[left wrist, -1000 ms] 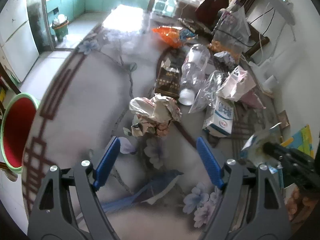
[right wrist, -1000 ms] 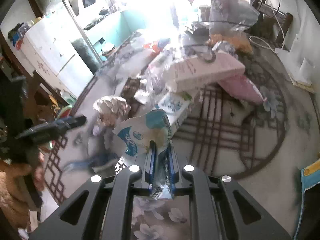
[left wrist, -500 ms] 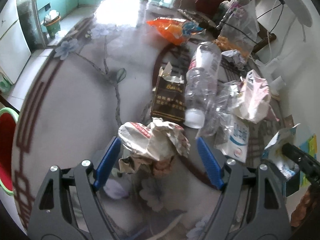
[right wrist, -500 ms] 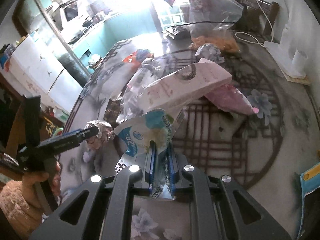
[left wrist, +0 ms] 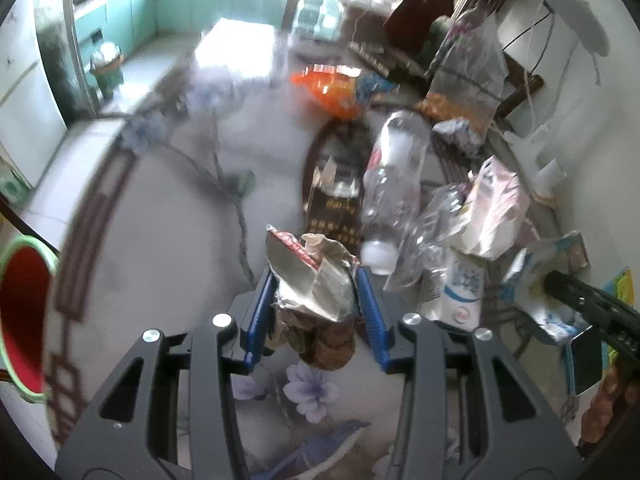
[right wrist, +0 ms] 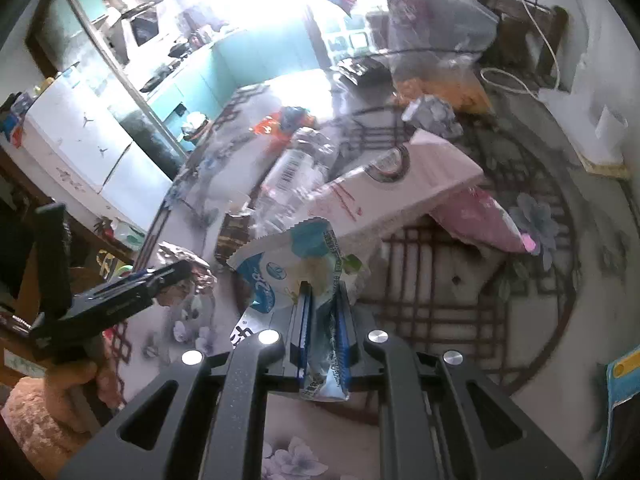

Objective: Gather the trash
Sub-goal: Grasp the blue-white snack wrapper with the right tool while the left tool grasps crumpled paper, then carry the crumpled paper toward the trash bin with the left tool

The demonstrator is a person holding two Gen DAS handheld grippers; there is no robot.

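My left gripper [left wrist: 316,284] is shut on a crumpled paper wrapper [left wrist: 316,280], silver and red, just above the floral table. My right gripper [right wrist: 322,292] is shut on a blue and white snack wrapper [right wrist: 296,268] and holds it above the table; it also shows in the left wrist view [left wrist: 540,280] at the right. More trash lies ahead: a clear plastic bottle [left wrist: 394,184], a brown packet [left wrist: 332,208], a white and blue packet [left wrist: 460,284], a pink and white carton [right wrist: 392,188], an orange snack bag [left wrist: 332,84].
A red bucket with a green rim [left wrist: 20,312] stands below the table's left edge. A clear bag with orange contents [left wrist: 468,68] and cables sit at the back right. A pink pouch [right wrist: 480,220] lies right of the carton.
My left gripper moved forward around the crumpled wrapper and closed on it. My right gripper kept its hold on the blue and white wrapper and shifted slightly.
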